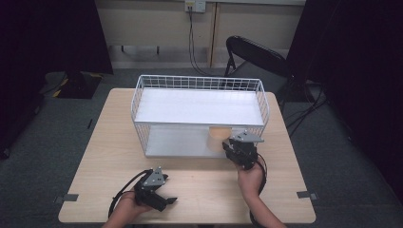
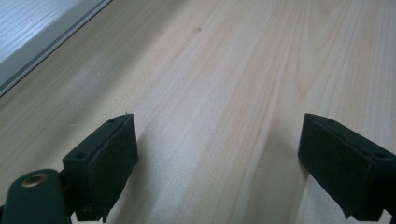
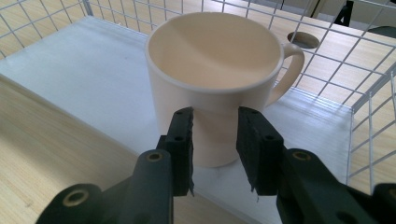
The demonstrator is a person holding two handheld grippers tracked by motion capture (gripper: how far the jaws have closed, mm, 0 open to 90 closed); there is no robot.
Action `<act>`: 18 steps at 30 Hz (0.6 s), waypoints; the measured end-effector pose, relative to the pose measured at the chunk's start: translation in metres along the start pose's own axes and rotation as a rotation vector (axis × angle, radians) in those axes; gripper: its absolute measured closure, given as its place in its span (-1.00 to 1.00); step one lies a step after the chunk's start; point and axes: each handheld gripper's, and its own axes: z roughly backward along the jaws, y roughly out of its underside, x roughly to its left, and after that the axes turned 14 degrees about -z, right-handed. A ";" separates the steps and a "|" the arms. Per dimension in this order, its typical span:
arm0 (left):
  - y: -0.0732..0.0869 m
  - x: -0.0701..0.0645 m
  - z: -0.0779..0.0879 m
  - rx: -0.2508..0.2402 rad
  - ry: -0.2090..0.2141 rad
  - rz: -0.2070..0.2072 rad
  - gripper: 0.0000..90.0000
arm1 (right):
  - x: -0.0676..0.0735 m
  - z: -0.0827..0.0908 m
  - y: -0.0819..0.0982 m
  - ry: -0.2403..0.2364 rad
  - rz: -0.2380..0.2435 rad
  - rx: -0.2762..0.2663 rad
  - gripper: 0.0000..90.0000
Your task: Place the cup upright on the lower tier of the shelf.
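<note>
A cream mug with its handle to the right stands upright on the white lower shelf of a wire rack. From above, the mug sits at the shelf's front right. My right gripper is just in front of the mug, low at its base. Its jaws stand a narrow gap apart, and nothing lies between them. The high view puts this right gripper at the rack's front edge. My left gripper rests low over the bare tabletop, wide open and holding nothing.
The white wire rack has a flat top board and wire sides; wire mesh closes in right of the mug. A shelf edge lies off to the left gripper's left. A black chair stands behind the table.
</note>
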 end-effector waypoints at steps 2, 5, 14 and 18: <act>0.000 0.000 0.000 0.000 0.000 0.000 -0.74 | 0.000 0.000 0.000 -0.002 -0.001 -0.004 0.48; 0.000 0.000 0.000 0.000 0.000 0.000 -0.74 | -0.001 -0.001 0.000 -0.006 -0.004 -0.002 0.47; 0.000 0.000 0.000 0.000 0.000 0.000 -0.74 | -0.002 0.002 -0.001 -0.041 -0.019 0.012 -0.07; 0.000 0.000 0.000 0.000 0.000 0.000 -0.74 | -0.001 0.006 -0.001 -0.069 -0.014 0.022 -0.37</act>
